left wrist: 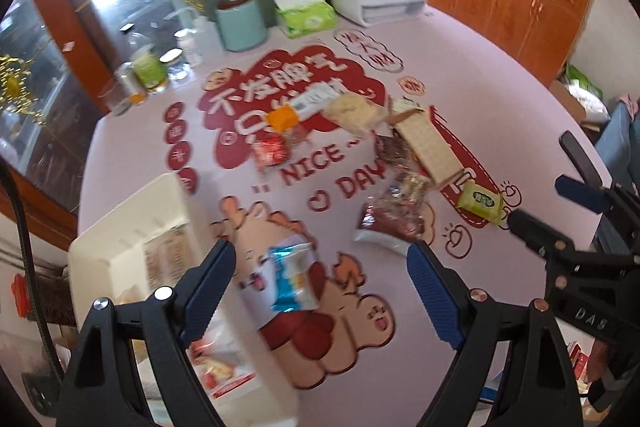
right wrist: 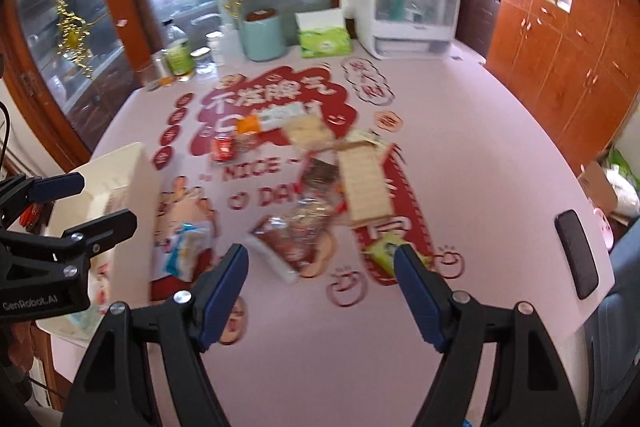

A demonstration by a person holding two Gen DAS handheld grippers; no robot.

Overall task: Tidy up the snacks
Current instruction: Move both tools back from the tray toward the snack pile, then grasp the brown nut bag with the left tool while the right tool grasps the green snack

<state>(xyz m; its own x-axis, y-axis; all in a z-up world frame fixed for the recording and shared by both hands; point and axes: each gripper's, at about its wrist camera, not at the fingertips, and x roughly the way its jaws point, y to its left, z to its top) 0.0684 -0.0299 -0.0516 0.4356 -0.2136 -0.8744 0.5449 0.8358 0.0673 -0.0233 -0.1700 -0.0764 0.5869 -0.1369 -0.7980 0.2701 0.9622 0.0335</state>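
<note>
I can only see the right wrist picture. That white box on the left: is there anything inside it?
Observer: Yes. The left wrist view looks down into the white bin, and a red-and-white packet appears to lie in it.
Visitor: Is the other hand-held gripper carrying anything?
Observer: No. The left hand-held gripper is open. A blue-and-white packet lies on the table between its fingers, and neither finger touches it.
Visitor: I read GenRobot.AI on that one. What does mine say?
Observer: The left wrist view shows the letters DAS on the body of the right hand-held gripper.
</note>
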